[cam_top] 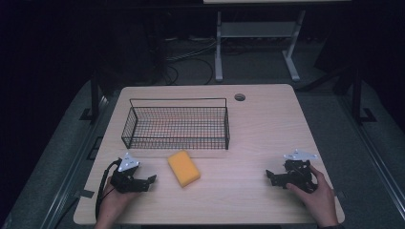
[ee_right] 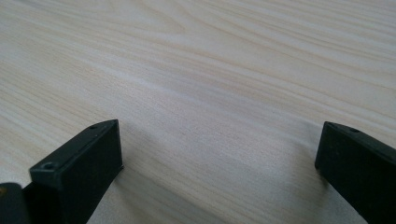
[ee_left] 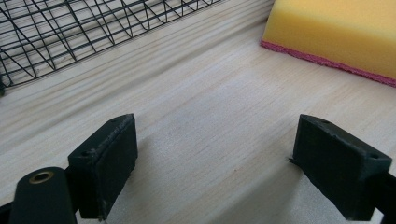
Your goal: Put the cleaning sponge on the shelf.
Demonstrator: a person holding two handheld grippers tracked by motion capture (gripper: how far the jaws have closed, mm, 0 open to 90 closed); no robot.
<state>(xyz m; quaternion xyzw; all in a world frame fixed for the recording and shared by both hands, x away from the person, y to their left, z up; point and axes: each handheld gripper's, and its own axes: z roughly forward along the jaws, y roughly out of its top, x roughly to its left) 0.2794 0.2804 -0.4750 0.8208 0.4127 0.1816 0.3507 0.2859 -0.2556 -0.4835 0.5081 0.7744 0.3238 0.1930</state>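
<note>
Left gripper (cam_top: pixel 152 180): we hold it at seven o'clock on the table (cam_top: pixel 267 124), jaws spread wide with only bare wood between them, pointing toward the sponge.
Right gripper (cam_top: pixel 270 177): we hold it at four o'clock, jaws likewise wide apart and empty, well apart from the sponge.
Sponge (cam_top: pixel 183 168): it lies flat near the table's middle, toward six o'clock, just in front of the basket and apart from it; a yellow foam block with a thin pink-red scouring layer underneath.
Basket (cam_top: pixel 176 127): black wire, empty, toward twelve o'clock of the sponge.
Progress: we judge nothing is done yet; grasping the sponge and putting it in the basket remain.
</note>
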